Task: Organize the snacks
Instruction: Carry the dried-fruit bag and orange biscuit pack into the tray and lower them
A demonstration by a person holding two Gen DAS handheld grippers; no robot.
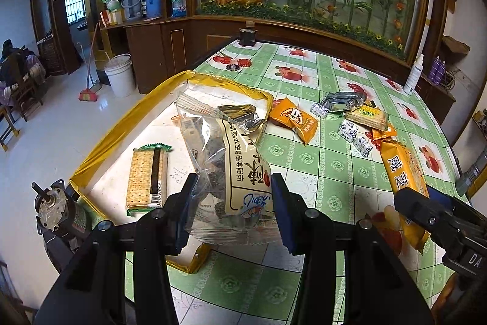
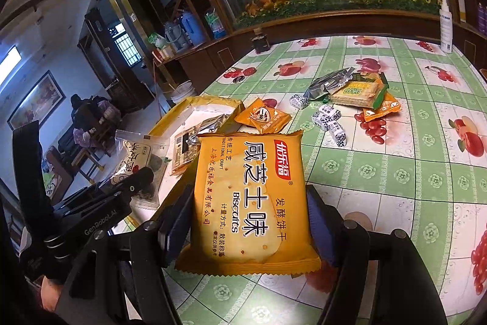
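Observation:
My left gripper (image 1: 234,188) is shut on a clear snack bag (image 1: 240,160) with a cream label, holding it over the yellow-rimmed tray (image 1: 121,127). A green-ended cracker pack (image 1: 146,175) and a silver packet (image 1: 240,114) lie in the tray. My right gripper (image 2: 249,203) is shut on an orange biscuit pack (image 2: 249,191), held above the table beside the tray (image 2: 170,118). In the right wrist view the left gripper (image 2: 134,185) and its clear bag (image 2: 137,154) show at the left. In the left wrist view the right gripper's finger (image 1: 426,203) and the orange pack (image 1: 401,172) show at the right.
On the green chequered tablecloth (image 1: 304,160) lie a small orange packet (image 1: 293,118), a silver pack (image 1: 341,101), a cracker pack (image 1: 366,116) and several small white candies (image 1: 348,130). A spray bottle (image 1: 414,75) and a dark jar (image 1: 247,36) stand at the far edge.

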